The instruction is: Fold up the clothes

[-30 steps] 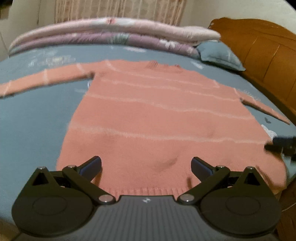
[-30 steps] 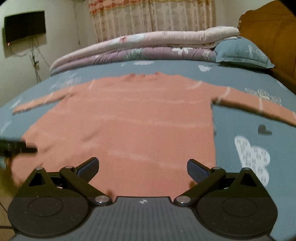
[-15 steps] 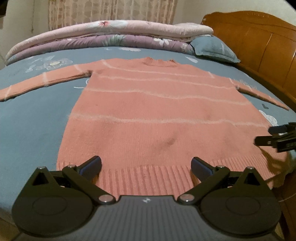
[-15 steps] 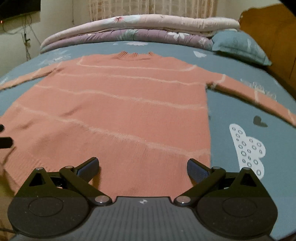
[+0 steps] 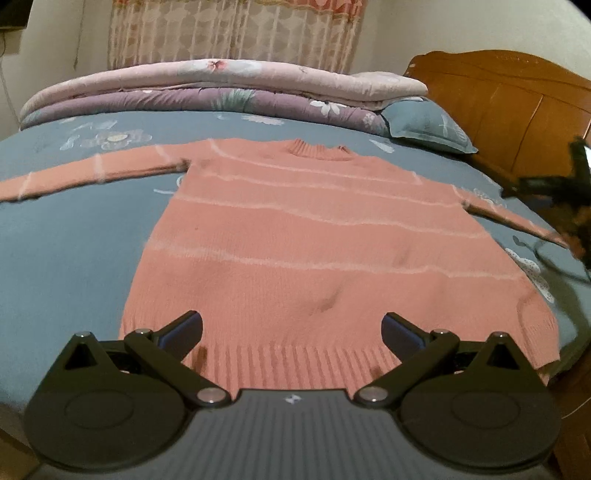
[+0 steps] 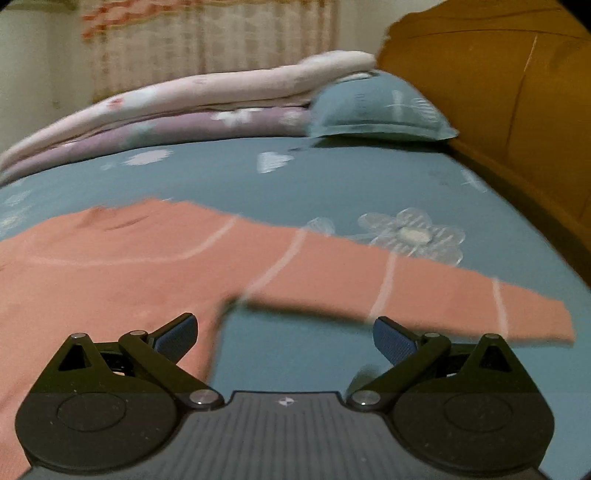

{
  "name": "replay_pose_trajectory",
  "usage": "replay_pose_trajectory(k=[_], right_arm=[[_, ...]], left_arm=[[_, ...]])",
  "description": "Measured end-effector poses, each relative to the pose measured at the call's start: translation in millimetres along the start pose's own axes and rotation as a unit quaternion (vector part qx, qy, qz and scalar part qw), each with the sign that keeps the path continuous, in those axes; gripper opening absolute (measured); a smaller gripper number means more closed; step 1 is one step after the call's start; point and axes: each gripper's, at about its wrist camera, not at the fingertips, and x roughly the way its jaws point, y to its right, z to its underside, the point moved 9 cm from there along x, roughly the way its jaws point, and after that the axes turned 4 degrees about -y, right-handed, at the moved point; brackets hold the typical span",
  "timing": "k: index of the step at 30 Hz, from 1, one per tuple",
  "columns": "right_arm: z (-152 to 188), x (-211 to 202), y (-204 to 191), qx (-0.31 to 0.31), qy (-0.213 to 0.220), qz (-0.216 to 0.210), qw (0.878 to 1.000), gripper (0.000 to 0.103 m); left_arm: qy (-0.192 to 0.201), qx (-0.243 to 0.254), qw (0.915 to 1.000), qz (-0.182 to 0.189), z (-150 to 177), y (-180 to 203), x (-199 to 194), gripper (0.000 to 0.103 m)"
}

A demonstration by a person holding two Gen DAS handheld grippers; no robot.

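Hovering wide-open, right tool (image 6: 284,332) faces sweater (image 6: 110,266) sleeve

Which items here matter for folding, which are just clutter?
Job: sweater, its right sleeve, left gripper, right gripper, both open.
Lying about: folded quilts, pillow, headboard, curtain.

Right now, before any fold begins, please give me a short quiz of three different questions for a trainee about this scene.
1. True or false: the salmon-pink knitted sweater with pale stripes is already folded in half.
2. Which sleeve is nearest the right gripper: a) the right sleeve, b) the left sleeve?
3. Fill in: both the left gripper and the right gripper are ____.

Key: 1 false, it lies flat with sleeves spread; 2 a; 3 open.
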Motion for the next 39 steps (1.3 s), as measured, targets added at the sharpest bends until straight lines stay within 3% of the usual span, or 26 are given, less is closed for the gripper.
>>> replay_pose_trajectory(k=[6,11,17,23,29,34,39], right_arm=[[-35.6,92.2,29.7,0.069,-0.058,0.076,0.993,0.103],[-48.6,141.6,27.4,0.089,-0.088,0.089,0.988,0.103],[-61.5,174.6,30.9,0.087,-0.075,0.106,0.988,0.103],[-68.3,174.4,29.9,0.085,-0.079,0.105,0.988,0.103],[-70.0,137.5,-2.3,0.047,-0.048,0.072,0.995,0.103],[-49.8,123.2,-28.0,0.002,-0.061,0.053,0.997,0.103],[-24.1,117.6,-19.8,0.023,-0.066,0.054,0.996,0.103]], left_arm=[[-0.007,0.003,1.0000,-0.006,-6.7,3.2,5.2,0.102],[-0.012,-0.008,0.9998,-0.012,-10.3,-1.2,11.8,0.102],[-0.030,-0.007,0.9990,-0.034,-10.6,-7.7,23.8,0.102],[-0.035,0.003,0.9991,-0.025,-13.1,-5.1,29.2,0.102],[-0.035,0.010,0.9992,-0.018,-15.2,-0.9,32.0,0.102],[-0.034,0.008,0.9992,-0.018,-11.4,0.8,28.6,0.102],[-0.034,0.004,0.9992,-0.022,-2.0,-1.7,17.8,0.102]])
